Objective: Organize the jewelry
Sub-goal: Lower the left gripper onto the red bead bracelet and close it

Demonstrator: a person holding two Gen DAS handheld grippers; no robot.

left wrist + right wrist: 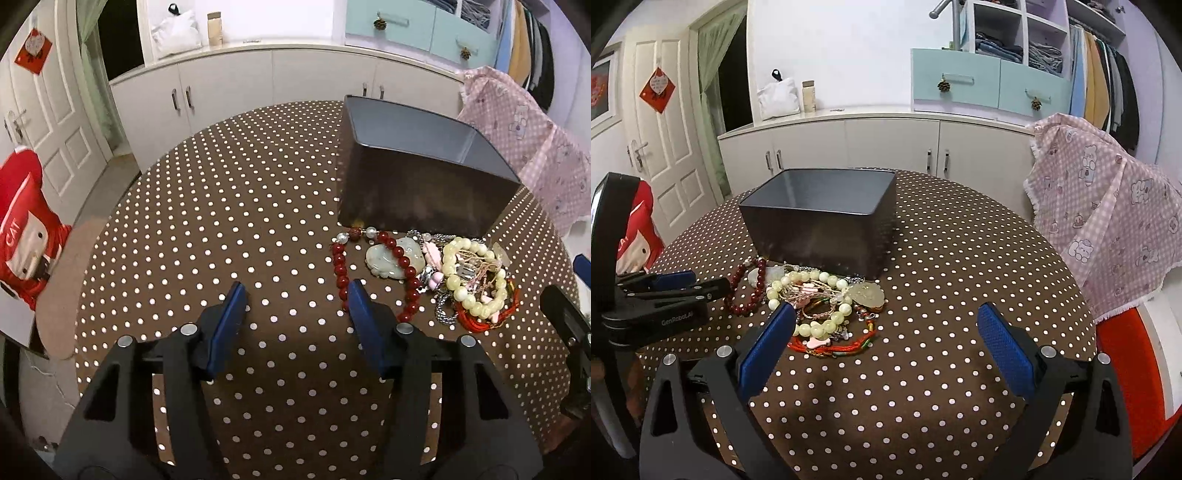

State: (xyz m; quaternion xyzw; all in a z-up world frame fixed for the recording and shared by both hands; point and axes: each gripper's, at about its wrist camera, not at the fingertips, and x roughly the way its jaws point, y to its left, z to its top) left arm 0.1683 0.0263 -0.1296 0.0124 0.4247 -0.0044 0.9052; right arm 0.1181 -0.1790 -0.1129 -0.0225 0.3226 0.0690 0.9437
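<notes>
I see a brown polka-dot worktop (960,258) with white cabinets (886,144) behind. My left gripper (295,291) has its fingers spread wide, empty. The jewelry pile (820,306) lies just before the dark box (820,218). My right gripper (886,325) is likewise spread, holding nothing.

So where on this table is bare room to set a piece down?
Bare polka-dot cloth lies left of the dark box and between the right gripper fingers. Crowded: the jewelry pile against the box's near wall.
</notes>
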